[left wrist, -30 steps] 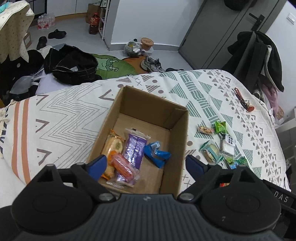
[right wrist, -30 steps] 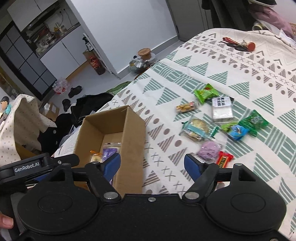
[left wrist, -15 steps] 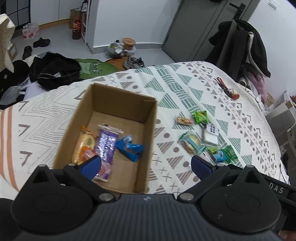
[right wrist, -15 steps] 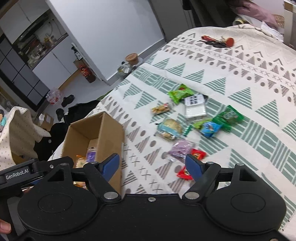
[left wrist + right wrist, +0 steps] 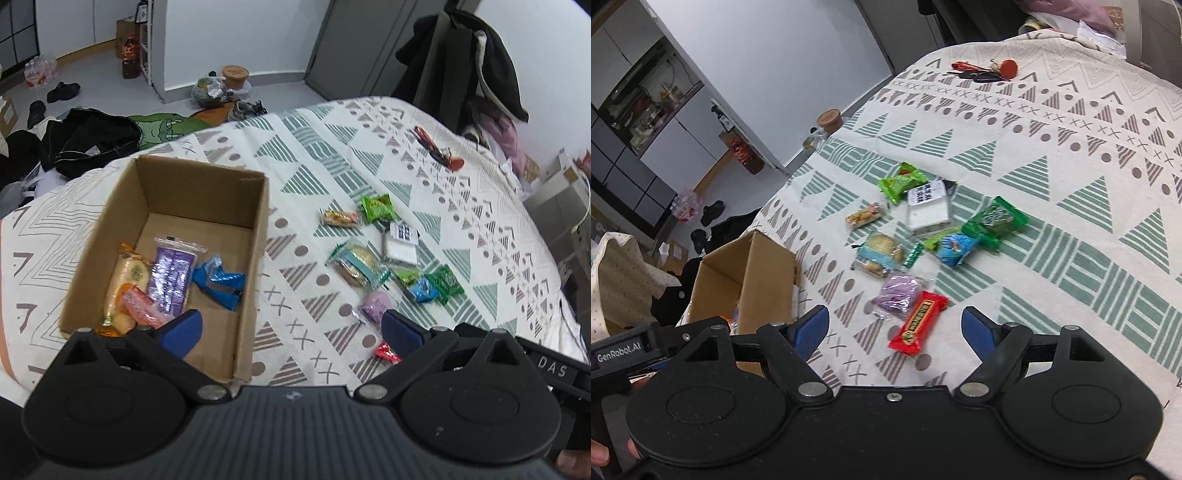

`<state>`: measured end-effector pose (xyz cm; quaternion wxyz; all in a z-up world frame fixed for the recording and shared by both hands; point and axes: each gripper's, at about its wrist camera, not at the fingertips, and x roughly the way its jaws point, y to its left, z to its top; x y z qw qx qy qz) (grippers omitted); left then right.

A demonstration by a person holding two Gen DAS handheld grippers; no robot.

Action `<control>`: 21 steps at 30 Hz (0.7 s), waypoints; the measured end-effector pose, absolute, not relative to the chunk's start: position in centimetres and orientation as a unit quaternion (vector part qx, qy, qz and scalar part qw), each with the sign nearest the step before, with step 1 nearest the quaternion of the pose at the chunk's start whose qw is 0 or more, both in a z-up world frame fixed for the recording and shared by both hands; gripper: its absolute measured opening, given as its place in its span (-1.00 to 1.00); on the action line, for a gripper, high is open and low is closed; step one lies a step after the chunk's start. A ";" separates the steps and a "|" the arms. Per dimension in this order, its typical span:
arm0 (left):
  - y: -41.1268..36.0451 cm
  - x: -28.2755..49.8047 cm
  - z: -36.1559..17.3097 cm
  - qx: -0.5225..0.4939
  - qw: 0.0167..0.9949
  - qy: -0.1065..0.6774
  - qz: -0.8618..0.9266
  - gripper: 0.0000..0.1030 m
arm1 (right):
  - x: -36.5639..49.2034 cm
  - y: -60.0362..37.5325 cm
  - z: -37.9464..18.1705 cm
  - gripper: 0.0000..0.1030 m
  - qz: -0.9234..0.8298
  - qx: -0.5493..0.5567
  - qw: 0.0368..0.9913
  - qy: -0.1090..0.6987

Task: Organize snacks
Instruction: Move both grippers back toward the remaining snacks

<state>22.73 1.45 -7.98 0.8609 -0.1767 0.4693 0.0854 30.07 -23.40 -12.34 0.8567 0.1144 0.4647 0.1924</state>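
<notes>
Where the cardboard box [image 5: 746, 273] hides its contents: blue packet [image 5: 218, 282] inside, both hand-held grippers agape, empty

My left gripper [image 5: 291, 326] hangs above the near end of the cardboard box [image 5: 258, 236], blue fingers spread wide, nothing between them. My right gripper [image 5: 895, 326] hovers to the right of that box, fingers likewise wide apart and empty.

Cardboard box [image 5: 255, 258] open, upright on bedspread, four packets inside (flat). Loose snacks [image 5: 934, 229] clustered just beside it; red bar [image 5: 918, 321] nearest.
</notes>
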 end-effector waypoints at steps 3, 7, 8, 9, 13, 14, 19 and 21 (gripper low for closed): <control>0.9 23.1 -8.3 -0.186 0.858 0.471 0.086 0.99 | 30.5 -24.3 -12.7 0.52 0.186 0.115 0.857 0.467; -0.1 23.6 -8.7 -0.181 0.861 0.468 0.079 0.99 | 31.0 -25.5 -13.0 0.52 0.178 0.120 0.858 0.467; -0.3 23.8 -8.8 -0.181 0.862 0.466 0.078 0.99 | 31.1 -25.7 -13.1 0.52 0.177 0.120 0.858 0.467; -0.6 24.0 -8.9 -0.180 0.863 0.465 0.076 0.99 | 31.2 -26.0 -13.3 0.52 0.175 0.122 0.858 0.467; -1.7 25.1 -9.6 -0.179 0.863 0.468 0.059 0.99 | 31.8 -26.8 -14.1 0.51 0.171 0.128 0.856 0.471; -2.0 25.4 -9.8 -0.177 0.863 0.469 0.055 0.98 | 32.0 -27.0 -14.3 0.51 0.170 0.130 0.854 0.474; -3.2 26.7 -11.1 -0.176 0.862 0.474 0.039 0.93 | 33.1 -27.0 -15.7 0.41 0.178 0.139 0.842 0.491; -3.7 27.4 -11.6 -0.170 0.862 0.477 0.031 0.83 | 33.5 -26.9 -16.2 0.37 0.182 0.142 0.836 0.498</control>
